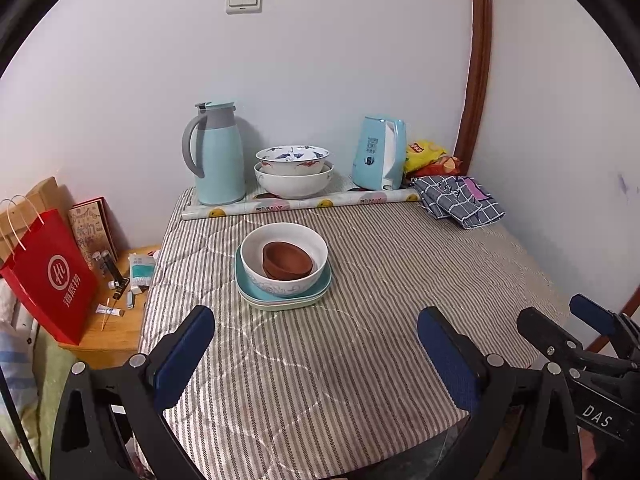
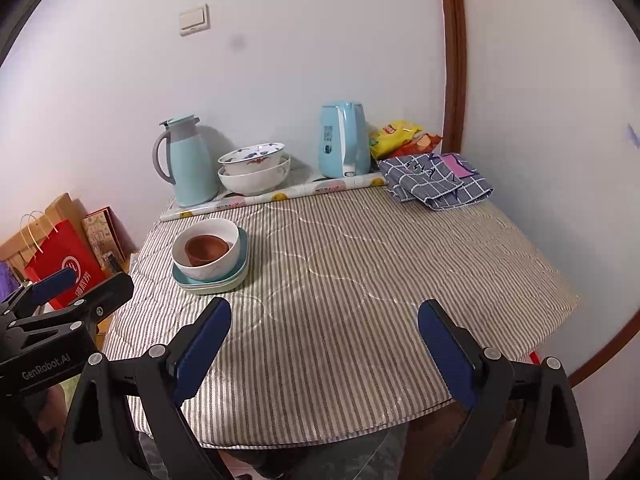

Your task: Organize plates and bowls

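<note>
Both views are evenly lit by soft indoor light with a cool, bluish cast on the white wall (image 1: 340,60). Shadows are faint: a soft one falls on the wall behind the thermal carafe (image 1: 218,154), just ahead of the left gripper (image 1: 316,356). Pale sheen streaks run along the stitching of the striped quilted cloth (image 2: 360,264) ahead of the right gripper (image 2: 324,352). No hard glare. Fisheye distortion bows the brown door frame (image 2: 454,52) and darkens the corners to black. The nearest gripper arms look slightly soft; the centre is sharp.
</note>
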The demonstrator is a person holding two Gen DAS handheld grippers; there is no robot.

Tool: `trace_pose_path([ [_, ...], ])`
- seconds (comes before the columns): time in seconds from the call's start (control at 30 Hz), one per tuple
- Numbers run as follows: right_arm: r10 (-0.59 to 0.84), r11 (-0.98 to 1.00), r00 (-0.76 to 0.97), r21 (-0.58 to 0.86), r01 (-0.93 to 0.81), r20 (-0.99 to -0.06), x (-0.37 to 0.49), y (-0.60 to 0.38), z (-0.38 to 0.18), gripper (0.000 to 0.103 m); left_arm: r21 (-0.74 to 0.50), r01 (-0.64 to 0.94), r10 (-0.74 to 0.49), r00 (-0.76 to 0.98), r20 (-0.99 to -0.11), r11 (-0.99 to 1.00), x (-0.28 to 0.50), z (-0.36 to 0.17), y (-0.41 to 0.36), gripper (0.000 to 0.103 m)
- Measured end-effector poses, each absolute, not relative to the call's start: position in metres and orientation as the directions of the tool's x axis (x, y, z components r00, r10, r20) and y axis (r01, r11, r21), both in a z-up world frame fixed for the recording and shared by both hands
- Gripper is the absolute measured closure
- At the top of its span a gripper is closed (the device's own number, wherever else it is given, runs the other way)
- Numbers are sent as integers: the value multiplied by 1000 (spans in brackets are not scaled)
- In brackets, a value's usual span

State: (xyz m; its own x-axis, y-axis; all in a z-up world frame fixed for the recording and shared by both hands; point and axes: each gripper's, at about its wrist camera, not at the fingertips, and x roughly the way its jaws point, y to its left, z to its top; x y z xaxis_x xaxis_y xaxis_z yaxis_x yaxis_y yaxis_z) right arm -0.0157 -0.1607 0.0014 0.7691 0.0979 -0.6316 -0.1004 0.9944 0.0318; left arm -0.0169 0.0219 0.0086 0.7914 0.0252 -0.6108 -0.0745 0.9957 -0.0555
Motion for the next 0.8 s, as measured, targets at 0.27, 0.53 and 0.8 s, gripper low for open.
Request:
trace_pose_path([
  [0.27,106,994,769,35,-107,-631,-16,-158,1,9,-57,-80,28,789,-613,995,-16,8,22,0],
  [0.53,109,993,773,34,-113,-625,-18,-156,3,9,-56,-74,24,791,-612,996,-16,10,22,0],
  [0.8,114,992,775,32,-120,-622,-19,-154,4,9,-57,-77,26,790,-613,995,-16,11,22,0],
])
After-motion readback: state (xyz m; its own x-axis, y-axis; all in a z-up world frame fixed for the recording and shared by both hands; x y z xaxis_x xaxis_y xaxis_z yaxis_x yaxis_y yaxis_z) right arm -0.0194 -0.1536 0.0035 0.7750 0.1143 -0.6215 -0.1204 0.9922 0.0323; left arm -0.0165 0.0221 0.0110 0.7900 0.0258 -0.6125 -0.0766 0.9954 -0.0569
